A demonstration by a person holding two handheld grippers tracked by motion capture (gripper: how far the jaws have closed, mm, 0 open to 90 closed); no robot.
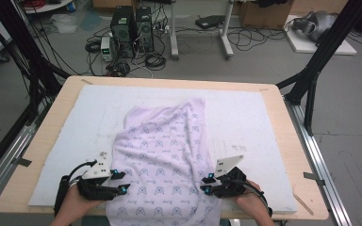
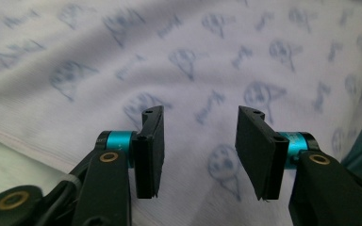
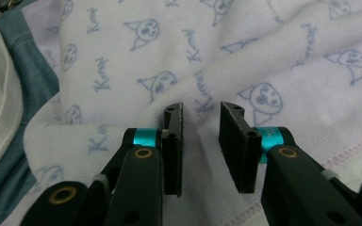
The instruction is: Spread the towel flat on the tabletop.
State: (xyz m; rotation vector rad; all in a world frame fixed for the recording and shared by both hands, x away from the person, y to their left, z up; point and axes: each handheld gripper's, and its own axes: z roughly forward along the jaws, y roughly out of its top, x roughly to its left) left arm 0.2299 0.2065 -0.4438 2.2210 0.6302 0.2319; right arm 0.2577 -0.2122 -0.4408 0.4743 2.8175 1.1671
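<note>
Lying between both spread tools, left tool (image 1: 120,181) and right tool (image 1: 206,184), towel (image 1: 165,155) stays unpinched.

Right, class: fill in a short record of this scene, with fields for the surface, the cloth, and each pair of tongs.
surface: white mat on a wooden table
cloth: pale lilac towel with blue cat print, rumpled, near end over the table's front edge
left tongs: open over the towel, nothing gripped
right tongs: narrowly open, towel fold behind the gap, not pinched
</note>
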